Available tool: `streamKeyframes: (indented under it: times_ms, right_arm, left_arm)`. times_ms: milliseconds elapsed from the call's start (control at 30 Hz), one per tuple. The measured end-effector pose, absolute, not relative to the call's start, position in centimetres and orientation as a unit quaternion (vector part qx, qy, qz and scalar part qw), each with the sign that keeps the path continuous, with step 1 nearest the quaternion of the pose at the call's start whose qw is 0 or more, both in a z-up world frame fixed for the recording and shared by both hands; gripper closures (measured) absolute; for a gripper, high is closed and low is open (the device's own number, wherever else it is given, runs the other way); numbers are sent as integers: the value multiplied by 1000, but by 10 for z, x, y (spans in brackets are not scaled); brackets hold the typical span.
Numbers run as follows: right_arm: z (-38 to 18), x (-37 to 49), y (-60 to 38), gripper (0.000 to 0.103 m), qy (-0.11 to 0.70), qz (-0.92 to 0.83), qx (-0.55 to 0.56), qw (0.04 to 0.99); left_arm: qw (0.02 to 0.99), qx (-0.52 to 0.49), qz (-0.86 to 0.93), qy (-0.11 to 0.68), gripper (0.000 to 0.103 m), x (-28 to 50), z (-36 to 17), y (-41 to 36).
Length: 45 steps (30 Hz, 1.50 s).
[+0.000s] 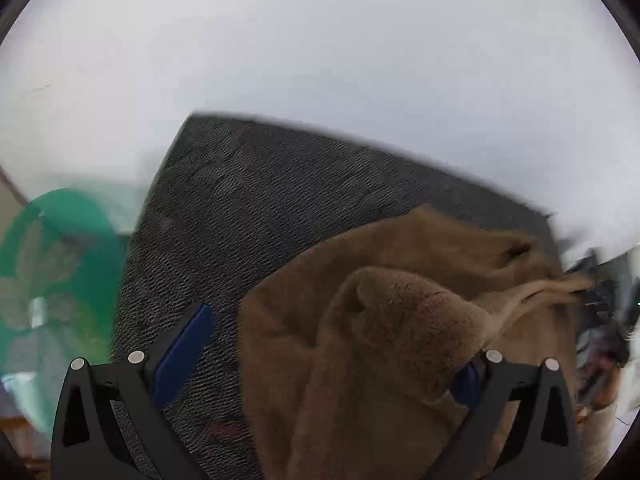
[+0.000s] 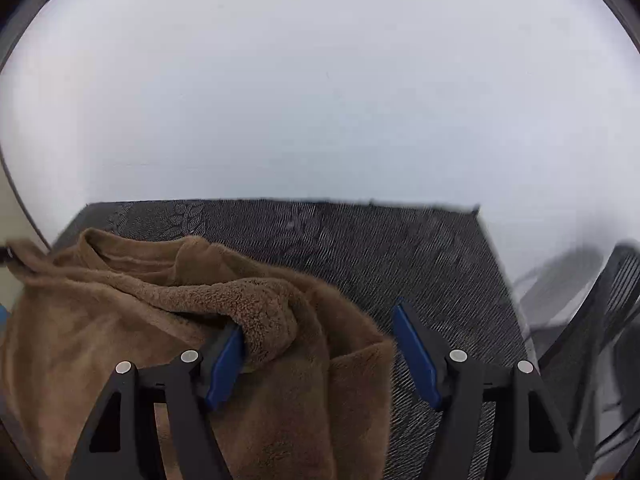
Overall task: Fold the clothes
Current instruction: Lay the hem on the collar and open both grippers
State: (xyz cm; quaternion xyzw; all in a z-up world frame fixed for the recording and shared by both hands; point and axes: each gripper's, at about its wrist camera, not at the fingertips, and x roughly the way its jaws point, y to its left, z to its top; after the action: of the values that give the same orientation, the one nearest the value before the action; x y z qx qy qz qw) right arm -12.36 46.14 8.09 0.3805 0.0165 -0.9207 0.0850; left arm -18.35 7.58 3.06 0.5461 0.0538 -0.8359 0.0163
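A brown fleece garment (image 1: 384, 320) lies bunched on a dark patterned cloth surface (image 1: 240, 208). In the left wrist view my left gripper (image 1: 340, 336) is open; the left blue pad (image 1: 180, 352) is over bare surface, and a fold of fleece covers most of the right pad (image 1: 466, 386). In the right wrist view the same garment (image 2: 140, 320) fills the lower left. My right gripper (image 2: 320, 320) is open, with a thick rolled fold resting against its left pad (image 2: 226, 360) and fleece lying between the fingers. Its right pad (image 2: 414, 352) is over the surface (image 2: 400, 248).
A white wall fills the upper half of both views. A round green mesh object (image 1: 60, 272) stands left of the surface. Blurred dark clutter (image 1: 600, 320) sits at the right edge. A dark mesh chair back (image 2: 608, 312) stands right of the surface.
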Motion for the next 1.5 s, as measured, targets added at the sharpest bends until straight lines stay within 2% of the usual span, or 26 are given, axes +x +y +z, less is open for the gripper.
streamKeyframes:
  times_ms: [67, 133, 233, 533, 700, 800, 967, 1200, 1267, 1333, 1500]
  right_arm:
    - [81, -121, 463, 30, -9, -917, 382, 115]
    - [82, -118, 468, 30, -53, -910, 379, 160]
    - [87, -117, 469, 30, -54, -916, 367, 151]
    - [92, -108, 435, 30, 51, -921, 358, 143]
    - [89, -108, 406, 30, 85, -907, 369, 186]
    - [75, -120, 384, 30, 102, -878, 417, 213]
    - [37, -157, 370, 30, 116, -849, 485, 176]
    - [27, -190, 395, 31, 79, -870, 474, 113]
    - [27, -187, 389, 31, 98, -874, 465, 105]
    - [27, -183, 383, 30, 113, -874, 460, 105]
    - [40, -165, 391, 30, 90, -885, 440, 119]
  left_arm:
    - [16, 553, -832, 29, 1, -182, 27, 81]
    - [-1, 553, -831, 65, 1, -177, 23, 78]
    - [-23, 537, -833, 135, 1, -167, 26, 70]
    - [-58, 481, -838, 249, 1, -151, 39, 41]
    - [-80, 488, -840, 222, 1, -146, 27, 59]
    - [-82, 507, -838, 186, 1, -148, 11, 82]
    - [-50, 538, -834, 114, 1, -155, -12, 113]
    - [-6, 514, -852, 101, 1, -158, -32, 109]
    - [2, 510, -855, 95, 1, -158, -29, 109]
    - [10, 508, -857, 89, 1, -157, -26, 109]
    - [29, 502, -861, 75, 1, -155, -18, 108]
